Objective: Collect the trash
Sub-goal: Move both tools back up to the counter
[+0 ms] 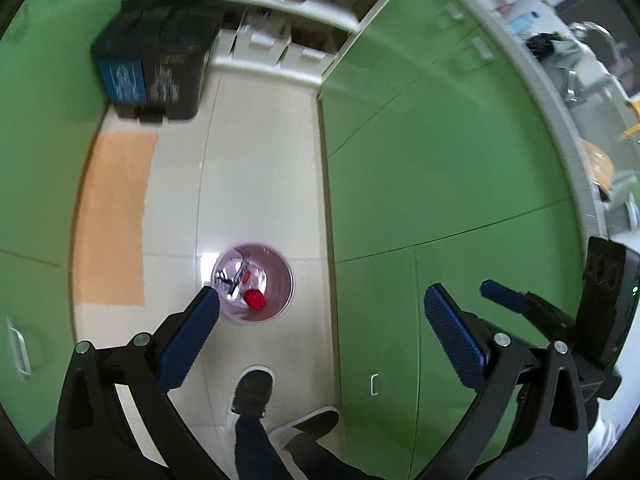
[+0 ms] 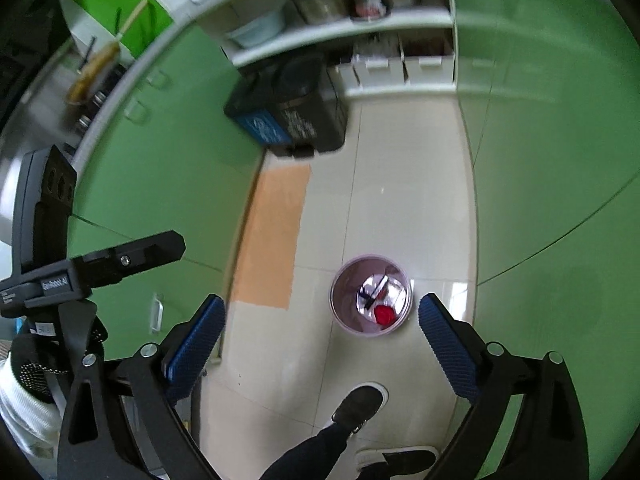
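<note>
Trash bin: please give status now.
Left gripper open, empty. Right gripper open, empty. Trash bin on floor, red cap inside. Nothing blocking.

Cream tiled floor (image 1: 264, 168) bearing a pink bin (image 1: 280, 312); orange mat (image 1: 114, 216) and black box (image 1: 154, 68) lie beyond the bin.

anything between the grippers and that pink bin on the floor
Nothing visible does. The pink bin stands on bare floor tile below both open, empty grippers, left gripper and right gripper. The person's shoe sits nearer, off to the side.
</note>
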